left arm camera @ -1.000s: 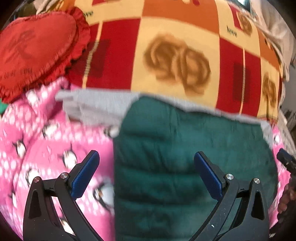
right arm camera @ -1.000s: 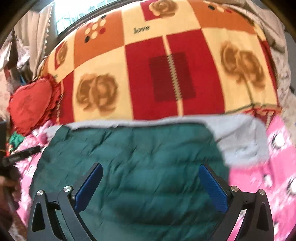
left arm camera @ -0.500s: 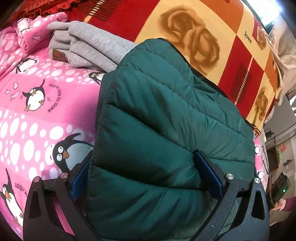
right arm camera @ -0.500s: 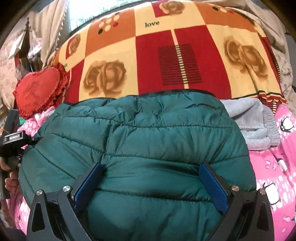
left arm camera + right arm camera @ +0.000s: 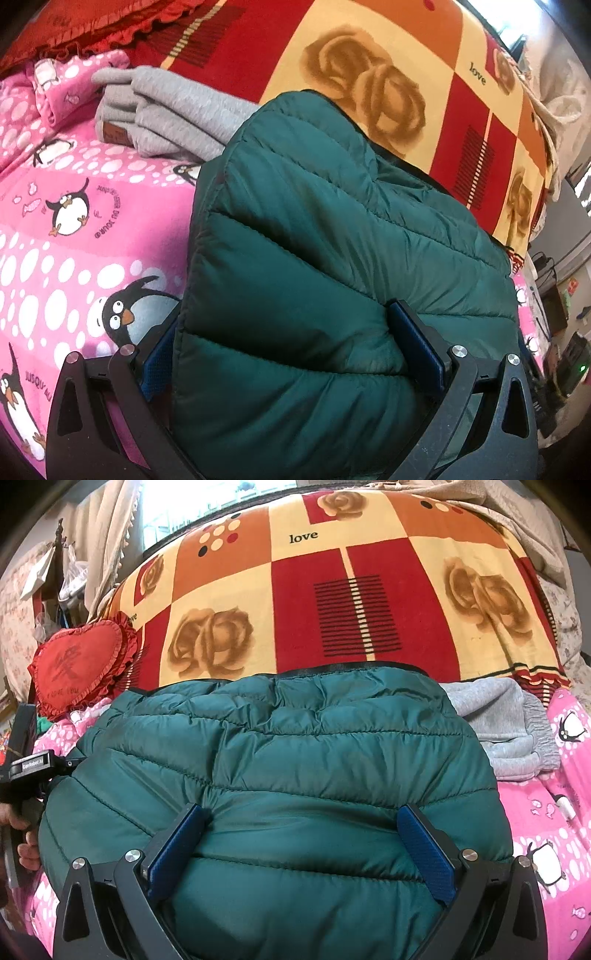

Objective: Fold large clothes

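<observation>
Green puffer jacket (image 5: 295, 775) already bundled into a thick rectangle on the pink penguin blanket (image 5: 74, 240), partly lying over the folded grey sweatpants (image 5: 166, 107), with the red-and-yellow checked blanket (image 5: 332, 609) heaped just behind. Left gripper (image 5: 291, 350) spread wide around the jacket's near left corner, one pad hidden against the side edge, the other pressed into the top. Right gripper (image 5: 299, 845) also spread wide, both blue pads sunk into the puffy top near the front edge. Not clamped on anything, more like pushing down, from the looks of it.

Tips for this bit, just guessing from here: press slow and even with both so the air squeezes out instead of the bundle springing open. Keep the pads flat, not digging in on the tips. Slippery shell, so best not to slide sideways or the layers skate apart. Worth watching the sweatpants underneath too.
</observation>
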{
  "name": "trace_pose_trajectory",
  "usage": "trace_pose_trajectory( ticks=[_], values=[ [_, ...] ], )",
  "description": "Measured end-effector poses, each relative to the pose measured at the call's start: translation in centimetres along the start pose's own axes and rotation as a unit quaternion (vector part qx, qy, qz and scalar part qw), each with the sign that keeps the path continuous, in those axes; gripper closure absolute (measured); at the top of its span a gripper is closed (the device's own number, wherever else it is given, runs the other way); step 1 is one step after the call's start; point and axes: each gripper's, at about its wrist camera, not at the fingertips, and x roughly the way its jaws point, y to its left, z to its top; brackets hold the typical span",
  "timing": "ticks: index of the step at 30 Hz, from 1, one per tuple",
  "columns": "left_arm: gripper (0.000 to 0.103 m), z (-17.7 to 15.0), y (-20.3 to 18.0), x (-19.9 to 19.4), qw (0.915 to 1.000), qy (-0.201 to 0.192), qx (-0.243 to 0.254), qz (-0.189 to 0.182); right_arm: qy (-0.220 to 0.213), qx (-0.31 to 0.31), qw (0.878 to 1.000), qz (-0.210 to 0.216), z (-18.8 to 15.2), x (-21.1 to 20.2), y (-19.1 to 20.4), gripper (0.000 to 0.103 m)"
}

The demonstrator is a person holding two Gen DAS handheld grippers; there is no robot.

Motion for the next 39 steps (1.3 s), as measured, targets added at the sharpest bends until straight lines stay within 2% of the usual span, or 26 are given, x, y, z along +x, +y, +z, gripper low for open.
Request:
trace_pose_trajectory(
  ticks=[6,11,15,19,22,26,34,39],
  values=[
    [0.000,-0.3,0.2,-0.1,0.9998,-0.020,0.003,-0.003,0.001,-0.003,1.000,-0.005,0.1,0.0,0.1,0.000],
    [0.000,0.0,0.5,-0.6,0.9999,-0.007,-0.010,-0.006,0.003,-0.009,1.000,-0.017,0.3,0.0,0.3,0.000],
    [0.000,0.1,0.7,-3.6,0.9999,-0.012,-0.011,0.005,0.036,0.000,0.999,-0.029,1.5,-0.7,0.4,0.000],
    [0.000,-0.9,1.3,-6.3,0.9992,-0.028,0.012,0.025,0.012,0.009,0.999,-0.034,1.5,-4.3,0.8,0.000],
    [0.000,-2.2,2.6,-7.8,0.9988,-0.027,0.014,0.038,-0.005,0.006,0.999,-0.042,0.2,-7.0,1.3,0.000],
    [0.000,-4.4,4.6,-9.3,0.9989,-0.019,-0.008,0.042,-0.004,-0.012,0.998,-0.058,-2.2,-8.7,1.8,0.000],
    [0.000,-7.7,5.9,-10.1,0.9990,-0.010,-0.017,0.040,0.031,-0.060,0.995,-0.070,-6.7,-9.1,2.5,0.000],
    [0.000,-8.4,5.7,-9.8,0.9986,-0.011,0.007,0.051,0.063,-0.070,0.993,-0.067,-8.4,-8.1,3.3,0.000]
  ],
)
